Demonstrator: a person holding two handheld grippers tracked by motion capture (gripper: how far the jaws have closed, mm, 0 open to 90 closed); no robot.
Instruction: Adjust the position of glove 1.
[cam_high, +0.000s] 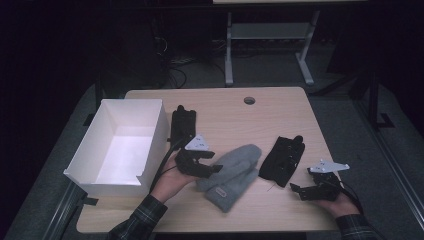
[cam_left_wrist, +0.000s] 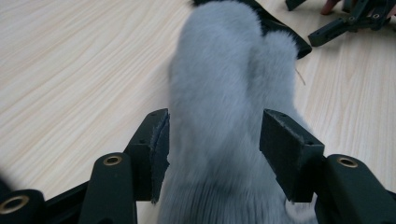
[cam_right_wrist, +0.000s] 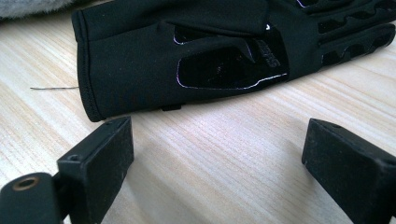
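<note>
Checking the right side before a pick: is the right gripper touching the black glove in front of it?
Apart. The right gripper view shows bare table between the open right gripper and the black glove.

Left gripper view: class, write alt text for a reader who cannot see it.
A fluffy grey mitten lies on a light wooden table between the open jaws of the left hand-held gripper. A black glove lies beyond it.

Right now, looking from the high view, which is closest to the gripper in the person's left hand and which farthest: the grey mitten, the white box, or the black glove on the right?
From the left gripper:
1. Grey mitten, lying right at its jaws.
2. White box, at the table's left edge.
3. Black glove, beyond the mitten, near the right gripper.
</note>
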